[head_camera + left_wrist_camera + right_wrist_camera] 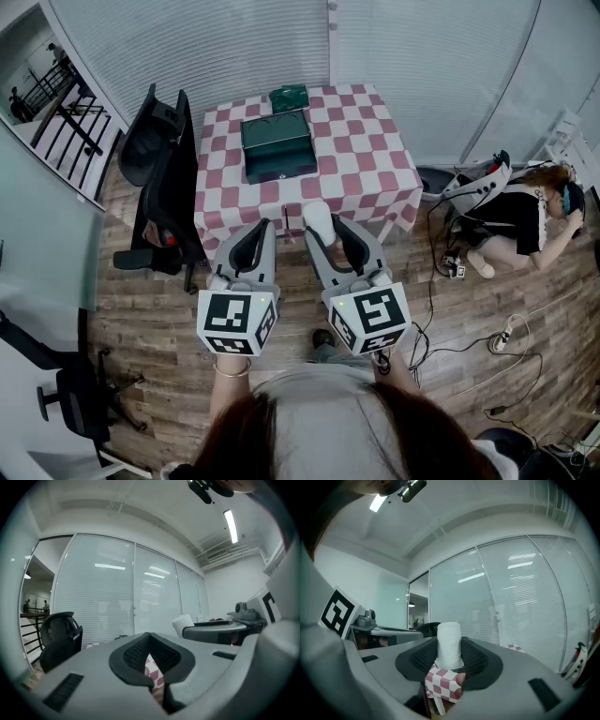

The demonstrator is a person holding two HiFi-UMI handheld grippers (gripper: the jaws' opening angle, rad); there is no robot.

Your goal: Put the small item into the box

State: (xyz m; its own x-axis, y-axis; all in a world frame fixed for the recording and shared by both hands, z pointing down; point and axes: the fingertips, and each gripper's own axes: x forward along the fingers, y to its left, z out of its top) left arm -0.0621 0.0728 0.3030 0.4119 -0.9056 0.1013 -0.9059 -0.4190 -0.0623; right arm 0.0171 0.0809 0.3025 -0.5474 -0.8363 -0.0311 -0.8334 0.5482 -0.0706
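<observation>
The small item [318, 220] is a white cylinder held upright between the pads of my right gripper [323, 232]. In the right gripper view the white item [449, 645] fills the gap between the dark pads. An open dark green box [277, 147] lies on the red-and-white checked table [366, 155] ahead, with its green lid [289, 97] behind it. Both grippers hover in front of the table's near edge, short of the box. My left gripper [255, 246] is beside the right one, its jaws together and holding nothing. In the left gripper view its pads [140, 656] almost meet.
A black office chair [159, 173] stands against the table's left side. A person [520, 211] sits on the wooden floor at the right, with cables [492, 342] trailing nearby. Blinds cover the glass walls behind the table.
</observation>
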